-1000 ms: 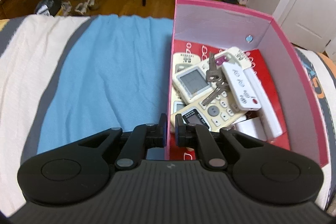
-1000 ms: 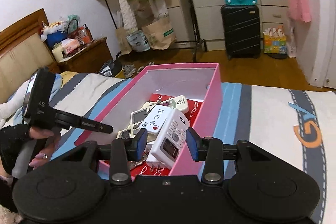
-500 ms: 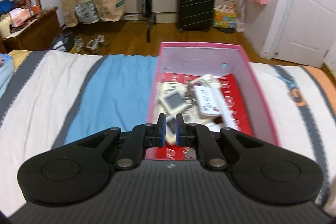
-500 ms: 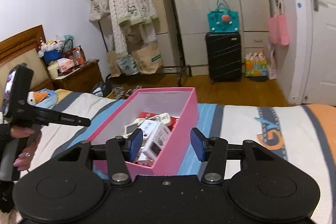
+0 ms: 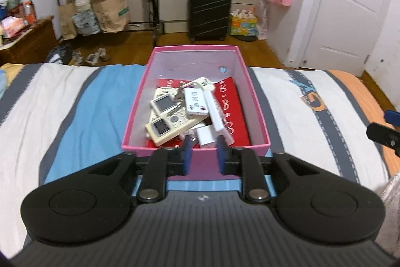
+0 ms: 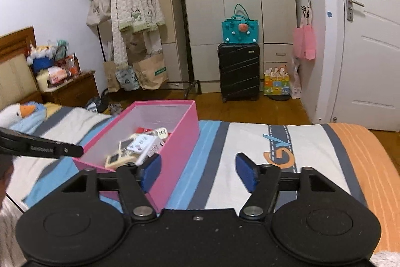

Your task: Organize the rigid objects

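A pink box (image 5: 136, 106) lies on the bed, holding several white remotes (image 5: 170, 121), keys (image 5: 178, 96) and a white charger (image 5: 206, 137). My left gripper (image 5: 203, 152) hovers just short of the box's near wall. Its jaws are opening a little, and nothing is between them. In the right wrist view the same box (image 6: 175, 149) sits left of centre. My right gripper (image 6: 197, 174) hangs beside its near right corner, jaws opening wide and empty. The left gripper's finger (image 6: 50, 148) pokes in from the left there.
The bed cover (image 5: 312, 116) has blue, grey, white and orange stripes. A black suitcase (image 6: 238, 71), a clothes rack (image 6: 135, 16) and a white door (image 6: 370, 54) stand beyond the bed's foot. A nightstand (image 6: 70, 89) and a goose plush (image 6: 17, 111) are at left.
Both grippers have drawn back and up from the box, which now looks smaller. The left jaws went from shut to slightly apart. The right jaws widened; the white remote between them stays in the box.
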`<move>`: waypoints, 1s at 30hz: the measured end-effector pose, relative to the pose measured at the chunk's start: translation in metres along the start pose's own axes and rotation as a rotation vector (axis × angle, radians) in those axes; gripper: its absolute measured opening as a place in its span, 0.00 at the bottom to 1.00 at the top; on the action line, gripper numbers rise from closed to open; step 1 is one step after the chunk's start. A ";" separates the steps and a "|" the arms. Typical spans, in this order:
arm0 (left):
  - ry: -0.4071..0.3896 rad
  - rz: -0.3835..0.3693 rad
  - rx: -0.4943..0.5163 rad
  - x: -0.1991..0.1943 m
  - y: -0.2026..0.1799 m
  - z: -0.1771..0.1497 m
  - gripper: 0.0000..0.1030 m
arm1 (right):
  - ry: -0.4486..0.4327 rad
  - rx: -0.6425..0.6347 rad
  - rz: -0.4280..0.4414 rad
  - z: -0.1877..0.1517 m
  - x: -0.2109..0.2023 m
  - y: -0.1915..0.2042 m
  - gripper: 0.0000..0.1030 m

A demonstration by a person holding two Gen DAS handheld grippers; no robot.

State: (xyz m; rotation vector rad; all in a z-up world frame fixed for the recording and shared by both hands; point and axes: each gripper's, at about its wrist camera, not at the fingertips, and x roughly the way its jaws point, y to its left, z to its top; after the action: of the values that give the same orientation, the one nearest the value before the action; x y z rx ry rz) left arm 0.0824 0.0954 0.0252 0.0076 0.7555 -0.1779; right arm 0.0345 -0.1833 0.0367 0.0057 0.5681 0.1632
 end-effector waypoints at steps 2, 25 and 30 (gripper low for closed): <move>0.001 0.015 -0.011 -0.004 -0.001 -0.005 0.30 | -0.007 -0.011 -0.009 -0.007 -0.002 -0.001 0.94; -0.001 0.057 -0.032 -0.020 -0.013 -0.030 0.96 | 0.029 0.123 -0.085 -0.021 0.005 -0.019 0.99; 0.056 0.075 -0.026 -0.015 -0.016 -0.031 0.96 | 0.035 0.114 -0.106 -0.021 0.006 -0.015 0.99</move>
State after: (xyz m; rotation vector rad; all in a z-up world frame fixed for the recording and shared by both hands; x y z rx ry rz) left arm 0.0479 0.0845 0.0138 0.0159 0.8116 -0.0966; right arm 0.0307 -0.1979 0.0151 0.0836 0.6102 0.0279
